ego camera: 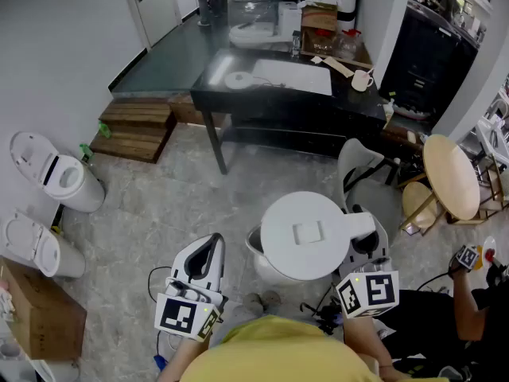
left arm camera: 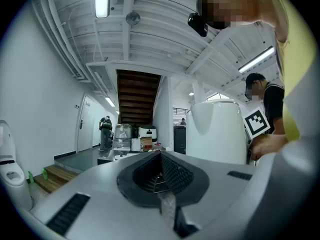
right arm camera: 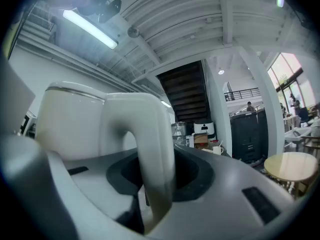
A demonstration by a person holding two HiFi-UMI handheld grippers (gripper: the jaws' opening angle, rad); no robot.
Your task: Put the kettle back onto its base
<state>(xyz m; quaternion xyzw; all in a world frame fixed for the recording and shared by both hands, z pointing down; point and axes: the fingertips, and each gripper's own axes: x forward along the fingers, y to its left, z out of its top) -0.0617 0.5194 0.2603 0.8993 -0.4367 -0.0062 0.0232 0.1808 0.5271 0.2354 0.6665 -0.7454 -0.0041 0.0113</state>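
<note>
The white kettle [ego camera: 306,233] hangs in the air in front of me, its round lid facing up. My right gripper [ego camera: 363,239] is shut on the kettle's handle [right arm camera: 152,134], which fills the gap between the jaws in the right gripper view; the kettle body [right arm camera: 75,119] stands just left of it. My left gripper [ego camera: 208,247] hovers to the kettle's left, apart from it, jaws together with nothing in them. In the left gripper view the kettle [left arm camera: 217,131] shows beyond that gripper [left arm camera: 162,179], at right. A white round base [ego camera: 238,79] lies on the black table [ego camera: 358,102] far ahead.
Two white lidded bins [ego camera: 60,177] stand at the left wall, a cardboard box [ego camera: 40,313] nearer. Wooden steps [ego camera: 135,130] lie left of the table. A white chair [ego camera: 358,161] and a round wooden table [ego camera: 449,177] stand at right. A person [ego camera: 477,301] crouches at lower right.
</note>
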